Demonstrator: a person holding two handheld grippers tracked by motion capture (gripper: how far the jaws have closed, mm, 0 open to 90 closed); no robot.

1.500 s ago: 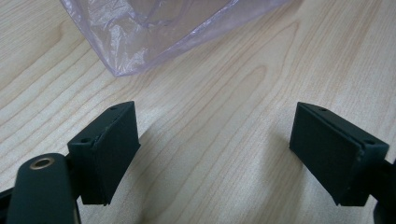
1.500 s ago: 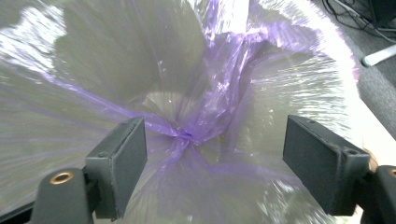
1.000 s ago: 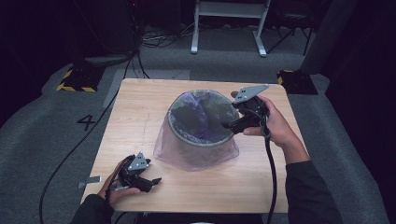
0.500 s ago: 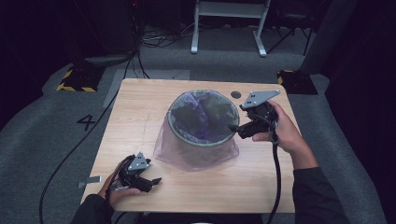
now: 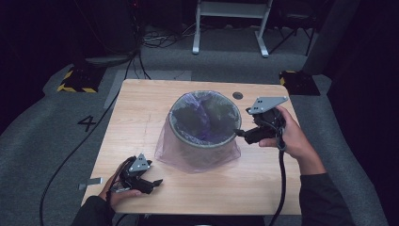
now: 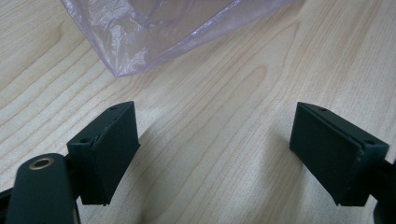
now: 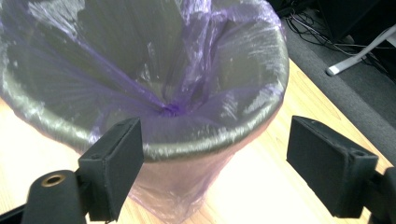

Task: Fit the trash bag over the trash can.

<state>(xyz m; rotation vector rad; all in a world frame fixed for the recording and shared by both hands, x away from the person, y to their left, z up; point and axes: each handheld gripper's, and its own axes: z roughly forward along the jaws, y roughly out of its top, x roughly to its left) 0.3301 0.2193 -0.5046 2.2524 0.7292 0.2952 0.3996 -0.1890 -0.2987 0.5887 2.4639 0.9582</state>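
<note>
Right gripper view shows the right gripper (image 7: 212,172) with its fingers (image 7: 114,165) spread wide and nothing between them; they hang just beside the near rim of the waste bin (image 7: 196,144), apart from it. A purple bin liner (image 7: 173,109) is fitted inside the bin, folded over the rim and gathered into a knot-like bunch low in the middle, its loose skirt hanging down the outside wall to the counter (image 7: 261,186).

Left gripper view shows the left gripper (image 6: 215,154) with its fingers (image 6: 109,149) equally wide apart, holding nothing, low over the bare wood of the counter (image 6: 219,93). A corner of the liner's skirt (image 6: 140,42) lies on the wood ahead of them, near but not touching.

High view places the bin (image 5: 203,123) upright at the middle of the counter (image 5: 141,108), the liner's skirt (image 5: 164,150) spread around its foot. The right gripper (image 5: 241,133) points level at the bin's right side, close to the rim, carried by the person's right hand (image 5: 289,136). The left gripper (image 5: 157,181) rests at the counter's near left corner in the left hand (image 5: 117,190), well apart from the bin. Cables (image 5: 281,188) trail from both grippers toward the near edge, and grey carpeted floor (image 5: 42,141) surrounds the counter
</note>
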